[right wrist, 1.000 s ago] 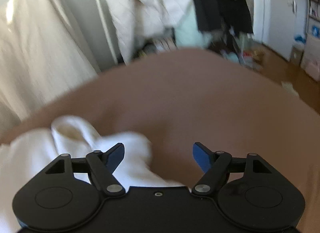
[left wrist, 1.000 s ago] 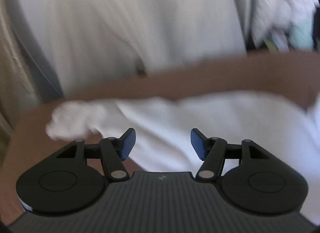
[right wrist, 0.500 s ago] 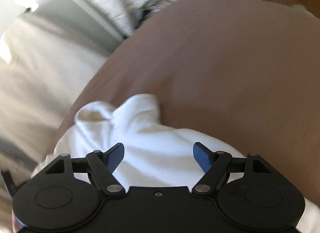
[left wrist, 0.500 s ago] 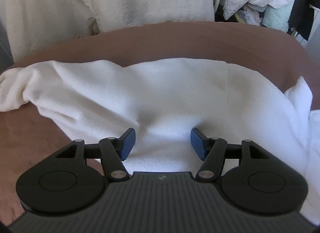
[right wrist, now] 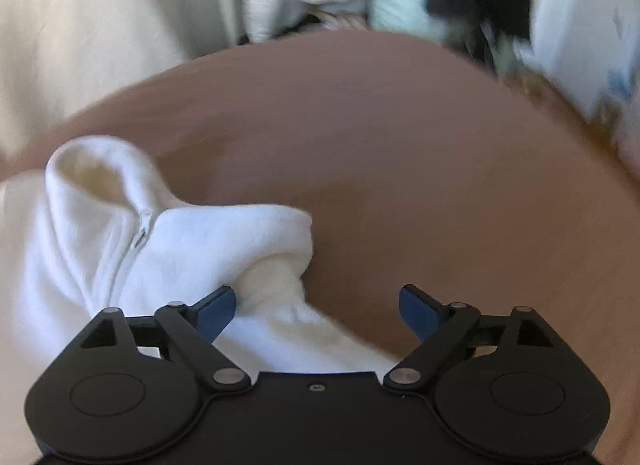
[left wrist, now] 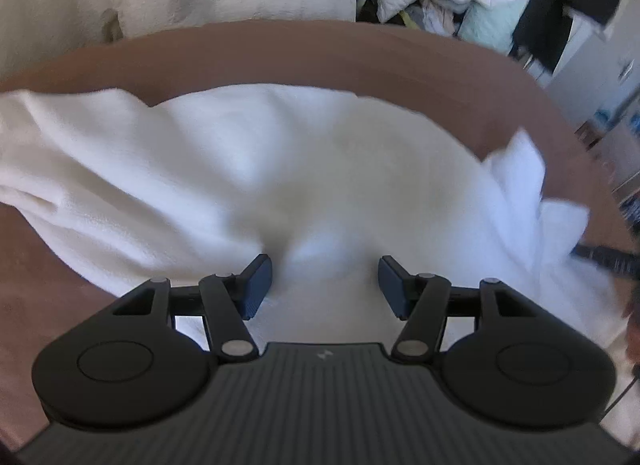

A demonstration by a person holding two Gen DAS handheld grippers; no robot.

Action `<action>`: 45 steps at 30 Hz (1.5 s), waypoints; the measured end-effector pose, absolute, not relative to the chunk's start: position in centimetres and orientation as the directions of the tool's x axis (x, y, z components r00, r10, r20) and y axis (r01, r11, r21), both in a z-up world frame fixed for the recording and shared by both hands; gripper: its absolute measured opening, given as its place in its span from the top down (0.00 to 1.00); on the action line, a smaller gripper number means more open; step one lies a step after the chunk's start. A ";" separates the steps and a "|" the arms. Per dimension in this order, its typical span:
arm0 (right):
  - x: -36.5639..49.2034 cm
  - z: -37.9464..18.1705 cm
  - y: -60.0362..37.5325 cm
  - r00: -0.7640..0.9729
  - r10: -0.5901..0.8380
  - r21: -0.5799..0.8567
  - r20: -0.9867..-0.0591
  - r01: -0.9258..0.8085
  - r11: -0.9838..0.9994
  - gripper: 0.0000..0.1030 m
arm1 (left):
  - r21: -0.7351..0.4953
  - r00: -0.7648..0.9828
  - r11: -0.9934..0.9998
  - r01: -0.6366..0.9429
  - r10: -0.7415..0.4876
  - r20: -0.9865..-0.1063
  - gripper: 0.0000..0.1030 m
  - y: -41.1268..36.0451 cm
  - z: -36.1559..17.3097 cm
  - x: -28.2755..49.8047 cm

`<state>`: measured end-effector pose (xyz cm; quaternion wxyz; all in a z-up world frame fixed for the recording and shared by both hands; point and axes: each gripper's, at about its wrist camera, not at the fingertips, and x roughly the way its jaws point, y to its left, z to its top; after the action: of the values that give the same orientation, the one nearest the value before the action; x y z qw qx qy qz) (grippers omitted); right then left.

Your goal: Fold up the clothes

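Two hand-held grippers poised over white fleece jacket (left wrist: 304, 169) spread on brown bench (right wrist: 420, 169): left hand-held gripper (left wrist: 325, 283) closing, gripping nothing; right hand-held gripper (right wrist: 317, 307) opening at collar end; next, probably pinch edges to fold.

The fleece jacket (right wrist: 168, 249) is white. The bench (right wrist: 420, 169) under it is plain brown. Each hand-held gripper has blue pads (left wrist: 256, 281).
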<state>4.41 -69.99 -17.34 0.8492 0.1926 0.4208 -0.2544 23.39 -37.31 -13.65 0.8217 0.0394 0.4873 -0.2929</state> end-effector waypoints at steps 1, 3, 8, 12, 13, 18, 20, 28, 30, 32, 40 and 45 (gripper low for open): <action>4.2 -18.2 -70.4 0.535 -0.212 0.201 -0.818 0.612 0.765 0.50 | -0.188 0.369 0.819 0.542 -0.434 -0.822 0.44 -37.8 -13.3 22.7; 4.8 -17.8 -69.3 0.549 -0.217 0.185 -0.807 0.584 0.790 0.80 | -0.171 0.388 0.813 0.556 -0.436 -0.812 0.44 -38.3 -12.7 22.1; 4.9 -10.1 -69.4 0.627 -0.484 -0.006 -0.611 0.607 0.794 0.89 | -0.084 0.524 0.832 0.549 -0.420 -0.741 0.57 -38.0 -10.0 21.6; 5.2 -8.9 -69.8 0.519 -0.627 -0.231 -0.581 0.634 0.738 0.86 | 0.011 0.583 0.826 0.564 -0.388 -0.714 0.57 -38.2 -9.0 21.0; 5.0 -9.4 -69.9 0.485 -0.640 -0.229 -0.596 0.661 0.714 0.78 | -0.004 0.558 0.825 0.565 -0.385 -0.735 0.57 -38.3 -9.3 21.2; 1.1 -10.9 -69.7 0.405 -0.637 -0.082 -0.657 0.801 0.594 0.42 | -0.016 0.472 0.817 0.576 -0.349 -0.810 0.54 -39.1 -10.5 21.5; -1.4 -11.3 -68.9 0.444 -0.570 0.030 -0.691 0.806 0.592 0.42 | 0.020 0.487 0.799 0.601 -0.347 -0.802 0.51 -39.8 -10.1 21.0; -10.3 -11.6 -61.9 0.577 -0.340 0.192 -0.742 0.670 0.718 0.42 | 0.156 0.473 0.608 0.779 -0.404 -0.783 0.36 -38.9 -11.1 15.0; -12.8 -11.3 -60.2 0.613 -0.281 0.230 -0.738 0.620 0.750 0.42 | 0.166 0.470 0.612 0.774 -0.378 -0.798 0.36 -36.8 -11.6 14.4; -14.6 -11.2 -58.4 0.644 -0.228 0.268 -0.730 0.577 0.771 0.42 | 0.172 0.467 0.619 0.766 -0.352 -0.811 0.36 -34.3 -11.9 14.1; -16.3 -13.1 -50.9 0.699 0.013 0.377 -0.715 0.369 0.849 0.41 | 0.102 0.476 0.758 0.645 -0.293 -0.829 0.31 -22.2 -10.6 12.0; -15.2 -14.2 -44.6 0.683 0.222 0.465 -0.695 0.192 0.865 0.41 | 0.096 0.590 0.904 0.416 -0.188 -0.786 0.31 -14.2 -9.7 12.4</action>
<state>-15.21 -44.63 -14.24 0.8798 0.2601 0.3978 0.0086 12.42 -14.23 -9.71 0.8811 0.1360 0.4193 -0.1714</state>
